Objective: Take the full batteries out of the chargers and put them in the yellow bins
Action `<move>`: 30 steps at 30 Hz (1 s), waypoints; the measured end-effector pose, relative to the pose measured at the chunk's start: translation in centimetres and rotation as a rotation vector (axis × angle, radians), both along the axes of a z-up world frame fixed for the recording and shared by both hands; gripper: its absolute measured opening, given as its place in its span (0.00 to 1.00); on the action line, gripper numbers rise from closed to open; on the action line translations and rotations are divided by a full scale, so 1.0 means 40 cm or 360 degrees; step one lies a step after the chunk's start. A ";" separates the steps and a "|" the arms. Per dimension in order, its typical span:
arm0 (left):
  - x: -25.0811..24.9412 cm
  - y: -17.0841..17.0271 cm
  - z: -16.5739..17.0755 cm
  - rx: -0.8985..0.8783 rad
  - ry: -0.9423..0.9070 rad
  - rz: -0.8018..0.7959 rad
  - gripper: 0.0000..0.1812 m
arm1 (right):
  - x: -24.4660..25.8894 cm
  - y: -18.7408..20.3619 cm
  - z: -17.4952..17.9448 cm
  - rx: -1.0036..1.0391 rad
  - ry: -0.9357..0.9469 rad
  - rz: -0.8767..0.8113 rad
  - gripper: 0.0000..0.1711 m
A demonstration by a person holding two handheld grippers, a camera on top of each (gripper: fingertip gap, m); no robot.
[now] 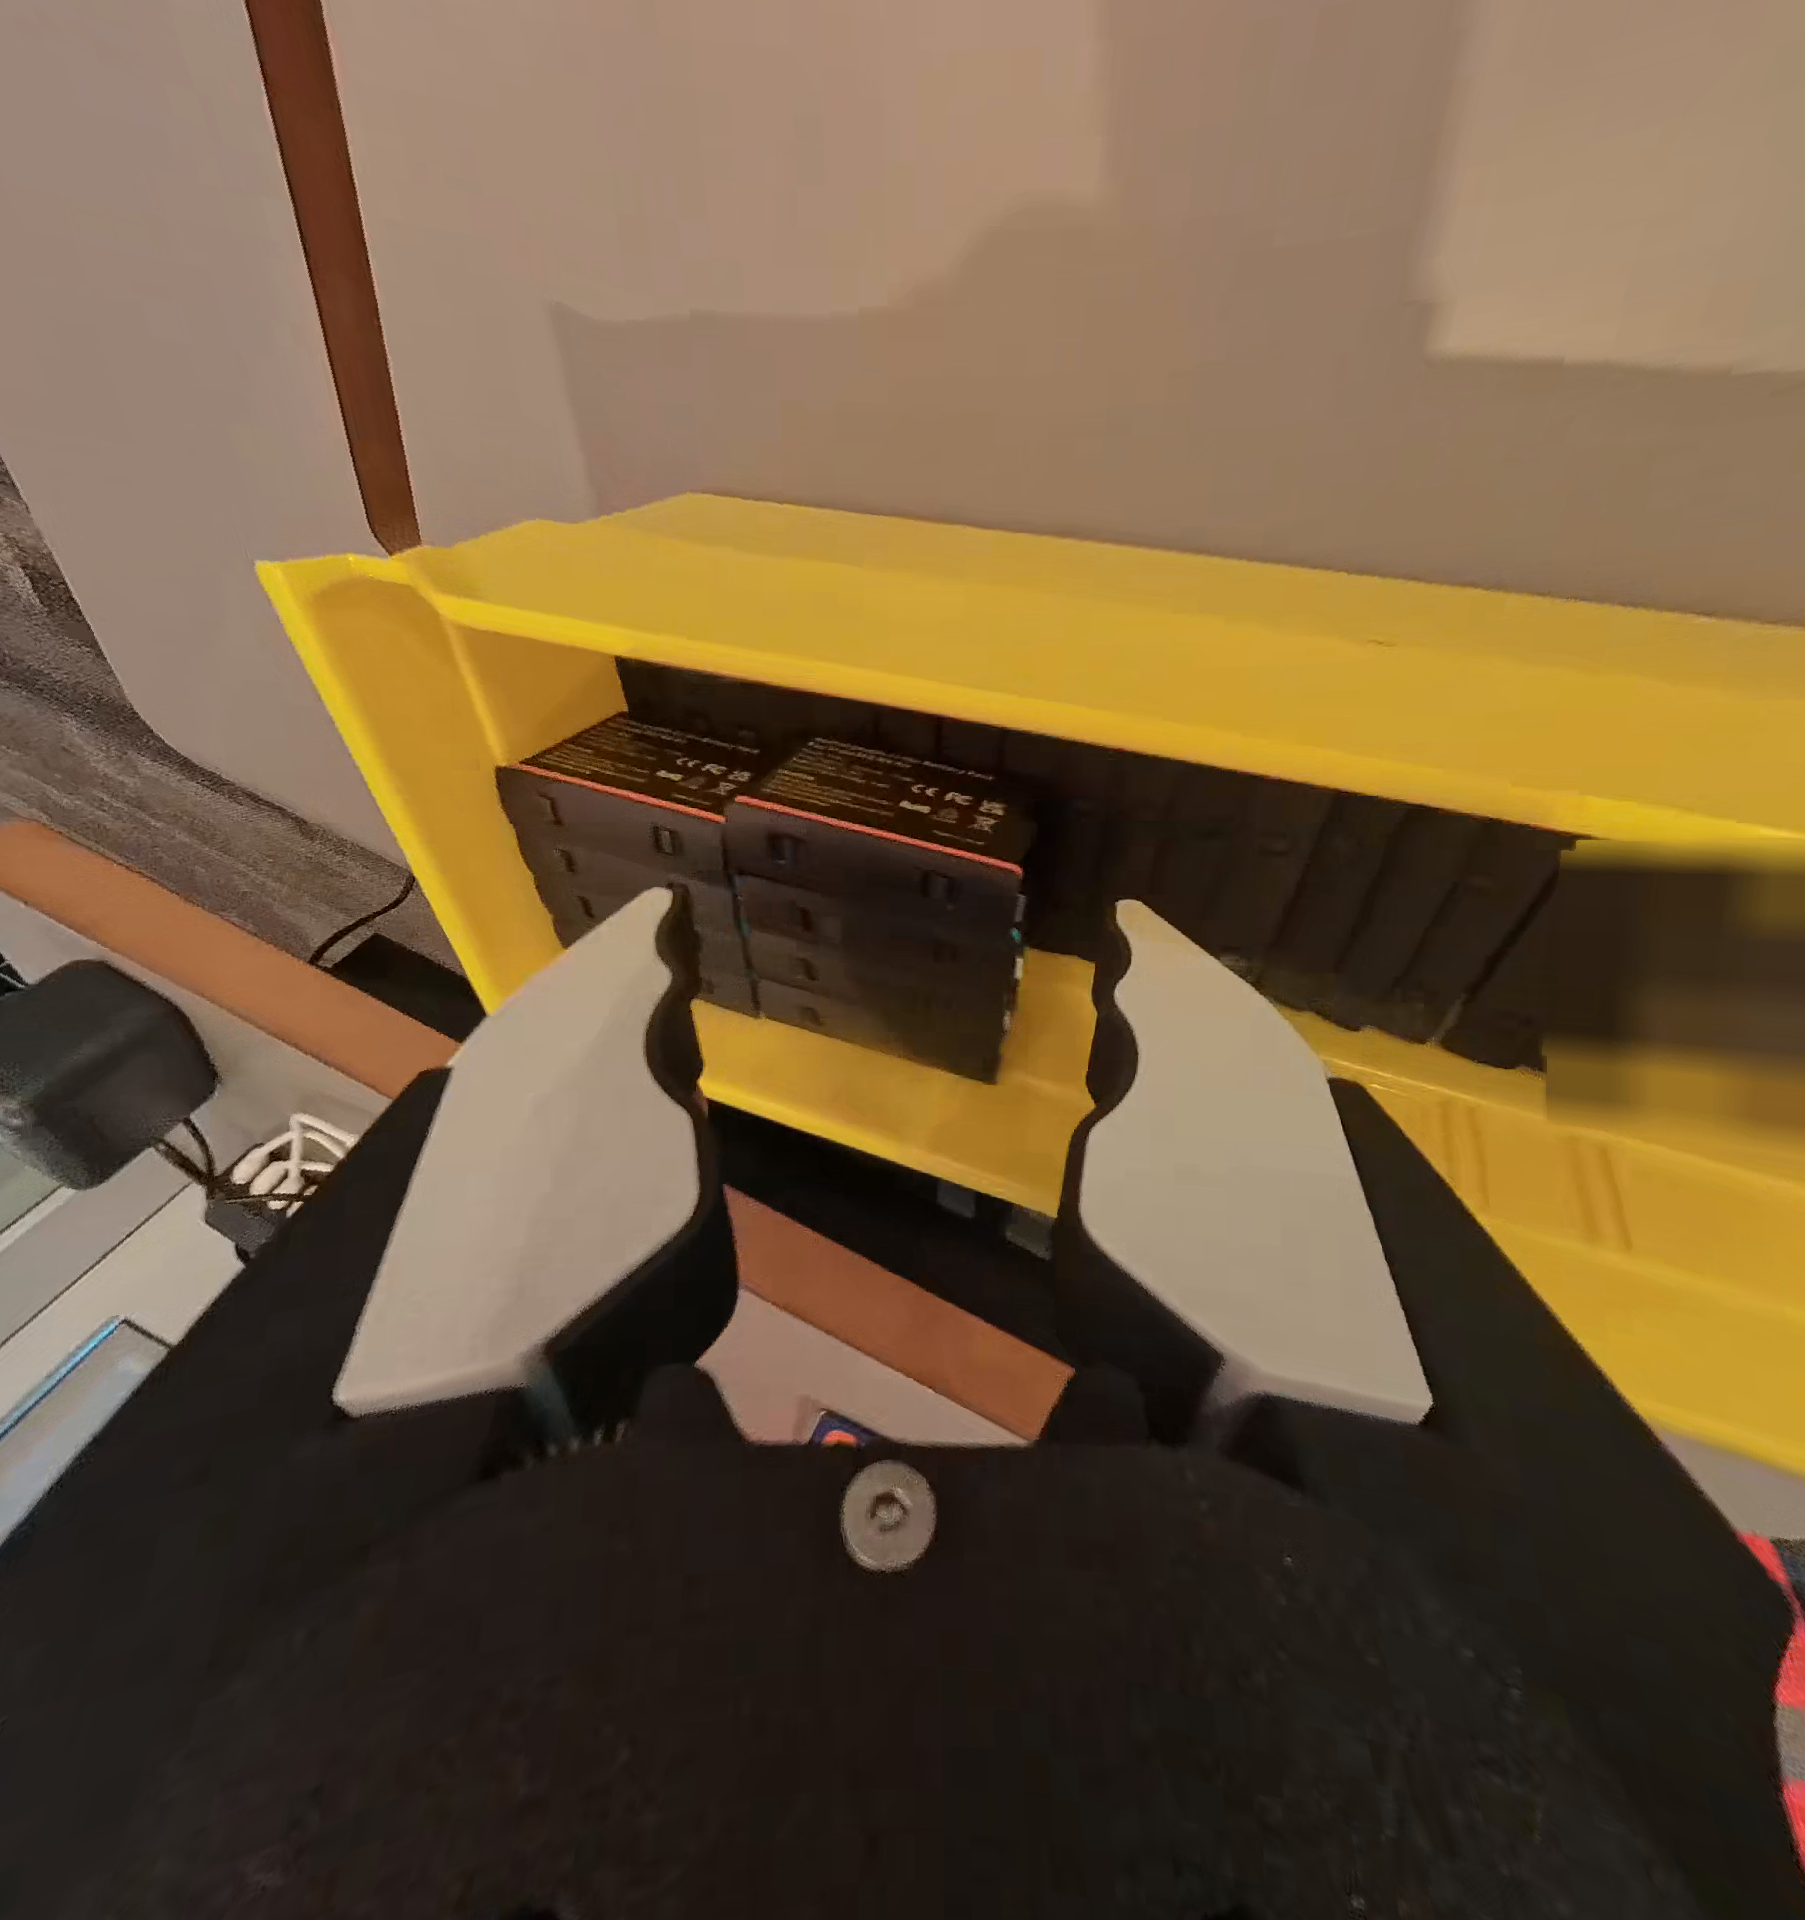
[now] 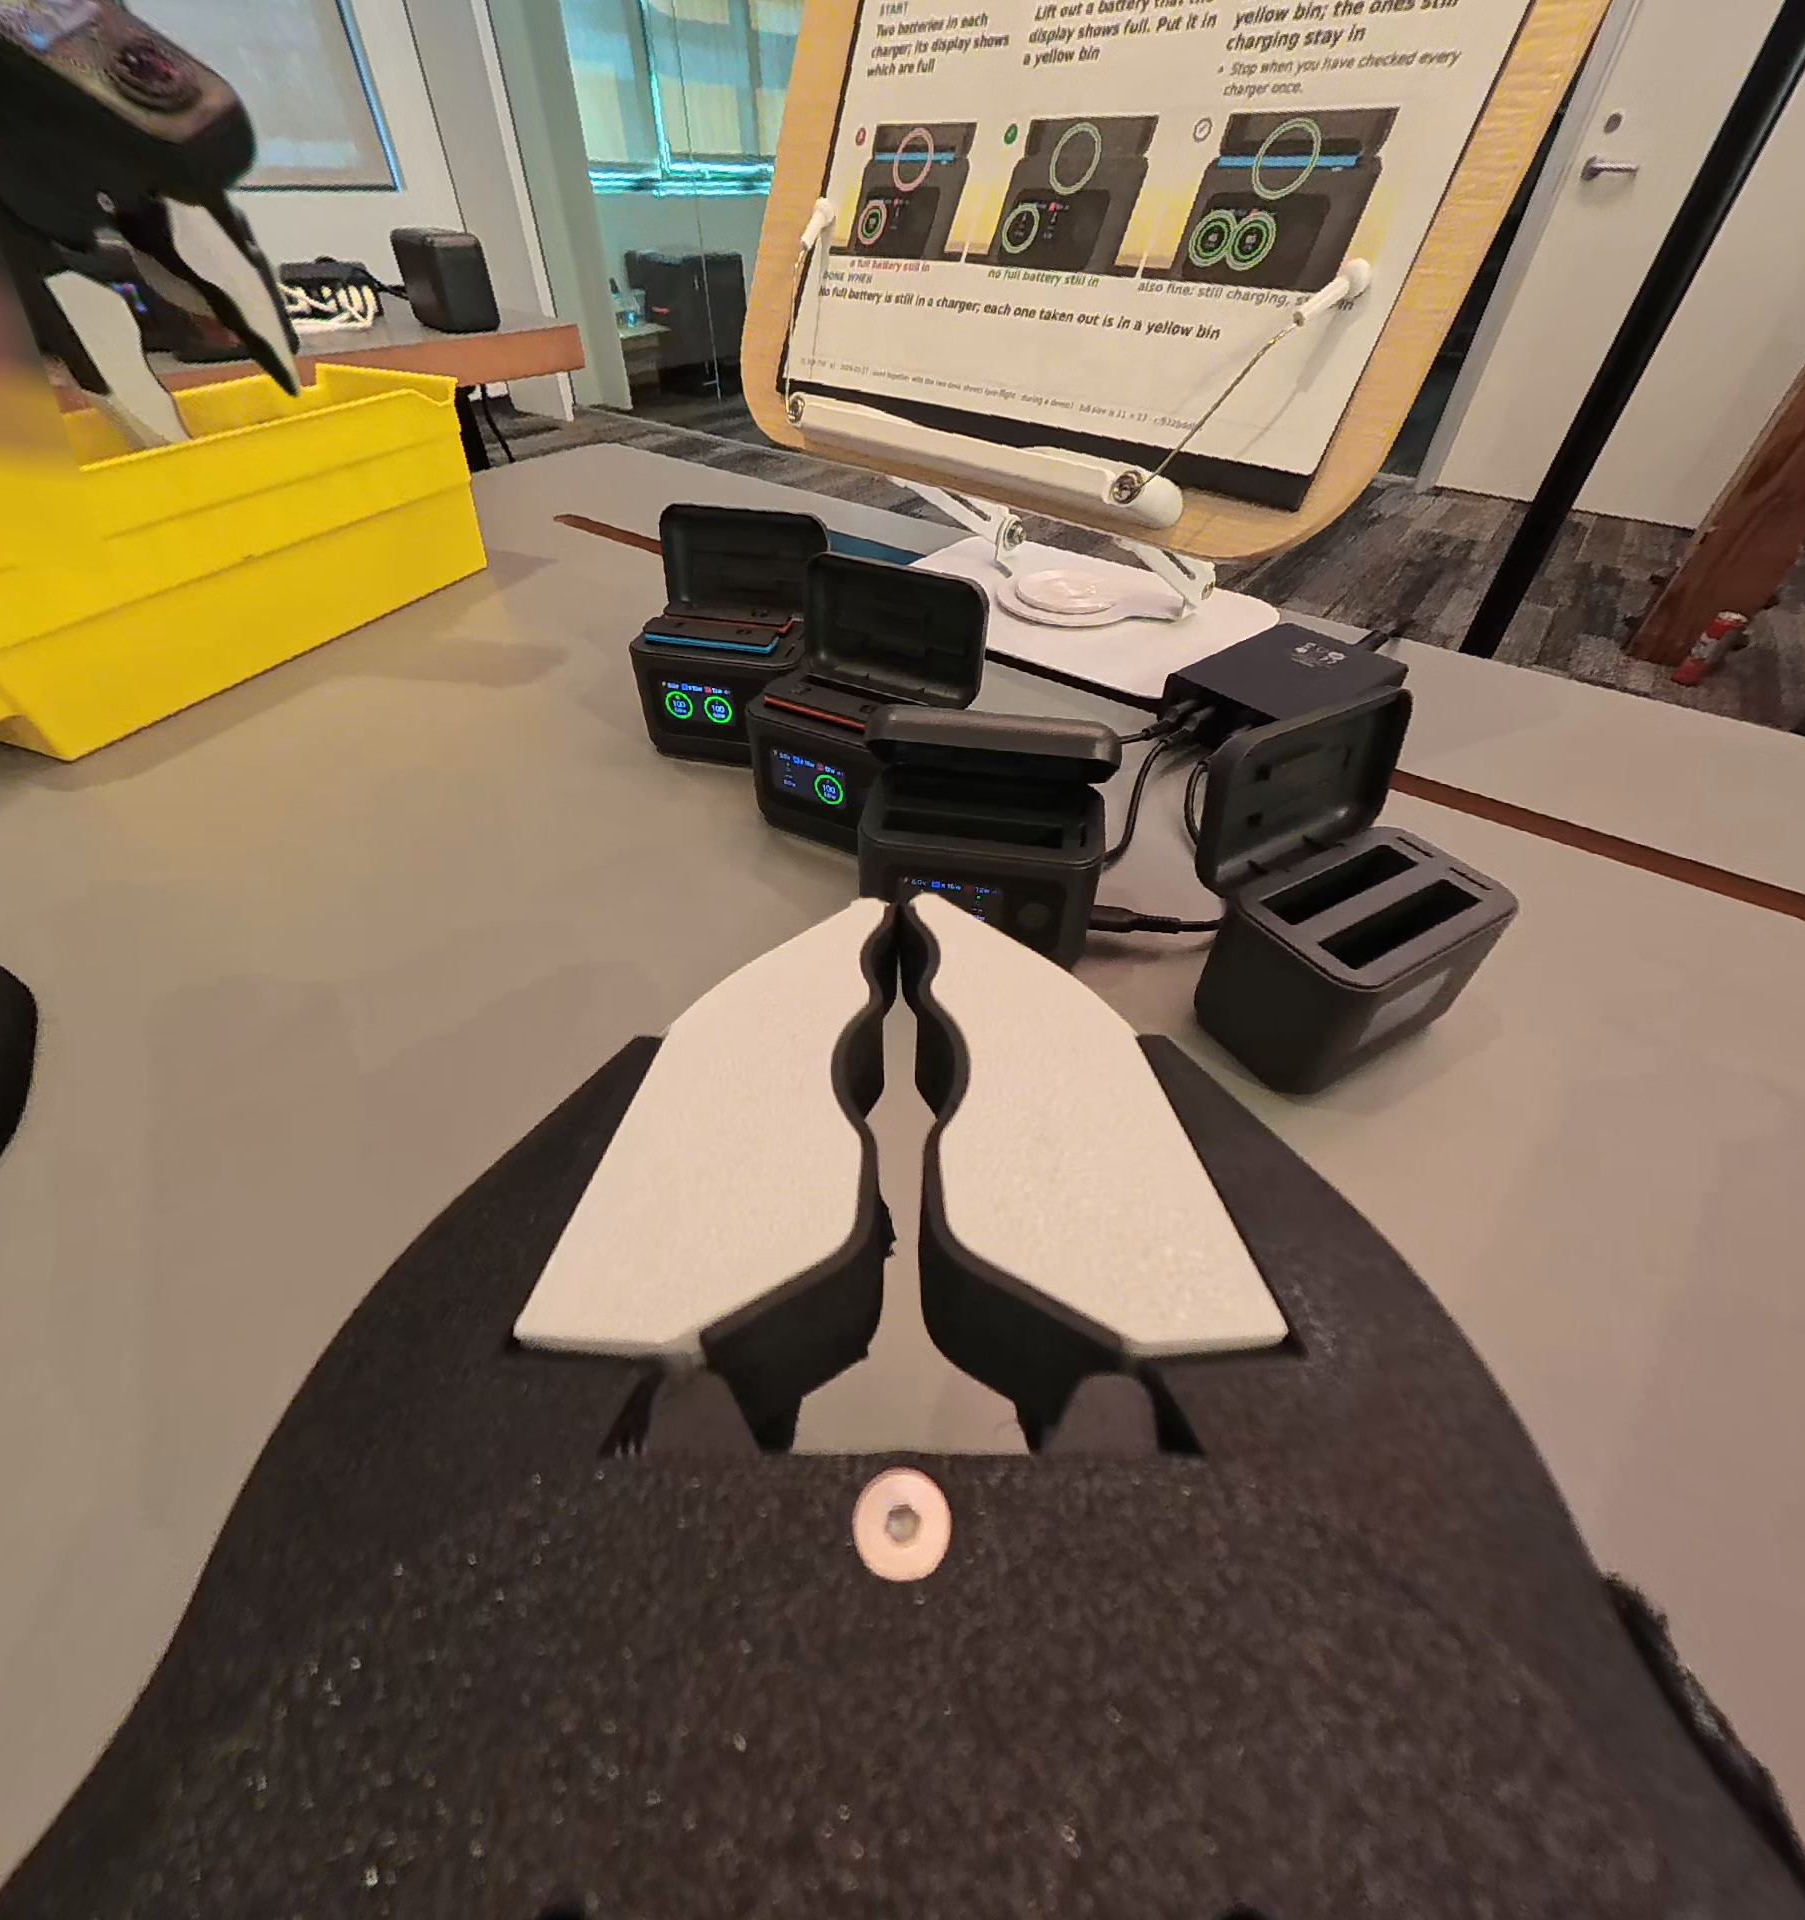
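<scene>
The left gripper (image 1: 893, 925) hangs in front of the yellow bin (image 1: 981, 613) with its jaws spread wide and nothing between them. Inside the bin, two stacks of black batteries (image 1: 773, 862) lie flat against its left end wall, and a row of more batteries (image 1: 1345, 883) stands on edge along the back wall toward the right; a blurred patch covers the bin's right part. A black power adapter (image 1: 67, 1070) with its cable sits on a side surface to the left of the bin. In the right wrist view the same bin stands at the table's (image 2: 306, 935) far left corner. The right gripper (image 2: 898, 914) is low over the table's middle, its jaws pressed almost together and holding nothing. Just beyond its fingertips four black chargers stand in a cluster with lids up. The far-left charger (image 2: 711, 686) holds two batteries and its display shows two green rings. The second charger (image 2: 825, 748) holds one battery, with one green ring lit. The third charger (image 2: 981, 842), nearest the gripper, has empty slots. The fourth charger (image 2: 1355, 935), on the right, is also empty. Cables run from them to a black power hub (image 2: 1282, 675) behind. An instruction board (image 2: 1137, 208) on a white stand rises at the table's far edge.
</scene>
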State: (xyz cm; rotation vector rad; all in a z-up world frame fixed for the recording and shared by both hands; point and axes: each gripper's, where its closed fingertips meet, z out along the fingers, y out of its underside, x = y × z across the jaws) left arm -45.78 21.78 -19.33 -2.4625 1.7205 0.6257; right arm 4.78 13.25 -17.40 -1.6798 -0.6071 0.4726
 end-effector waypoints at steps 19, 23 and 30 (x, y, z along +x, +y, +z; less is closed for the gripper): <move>-0.007 0.009 -0.025 -0.0027 0.0069 -0.0106 0.26 | -0.006 -0.002 -0.006 -0.0034 0.0023 0.0034 0.00; -0.011 -0.004 -0.025 0.0040 0.0041 -0.0098 0.24 | -0.012 -0.006 -0.002 -0.0035 0.0040 0.0052 0.00; -0.024 -0.001 -0.008 0.0108 0.0069 -0.0063 0.27 | -0.018 -0.010 -0.004 -0.0033 0.0031 0.0065 0.00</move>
